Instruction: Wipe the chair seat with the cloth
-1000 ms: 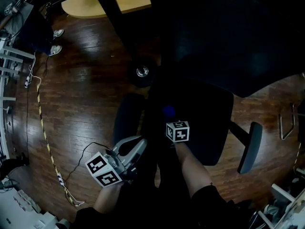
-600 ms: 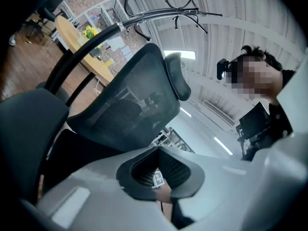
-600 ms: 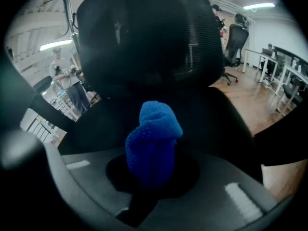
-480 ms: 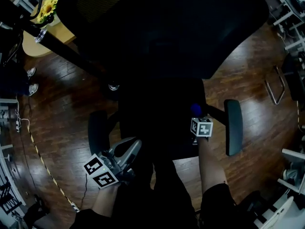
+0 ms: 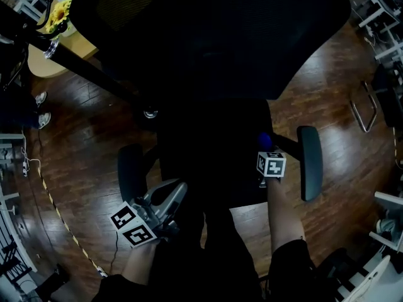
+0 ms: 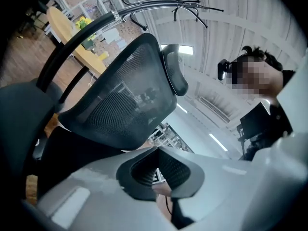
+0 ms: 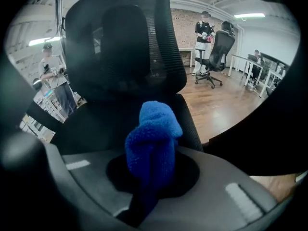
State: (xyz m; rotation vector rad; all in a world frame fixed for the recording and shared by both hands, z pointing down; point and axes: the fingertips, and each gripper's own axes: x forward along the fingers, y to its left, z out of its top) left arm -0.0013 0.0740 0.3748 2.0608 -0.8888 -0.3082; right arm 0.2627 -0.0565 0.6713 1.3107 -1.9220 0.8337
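Your head view runs dim: chair (image 5: 214,49) a near-black mass, soft glare patches on the wood floor (image 5: 82,150). Both gripper views bow hard at the edges, corners vignetted. Ceiling strip lights (image 7: 250,15) glow overhead; blue cloth (image 7: 153,143) reads clear.

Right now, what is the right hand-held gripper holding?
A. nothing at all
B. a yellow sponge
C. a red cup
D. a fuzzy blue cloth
D: in the right gripper view, the right hand-held gripper has its jaws closed on a fuzzy blue cloth that sticks up in front of the black office chair.
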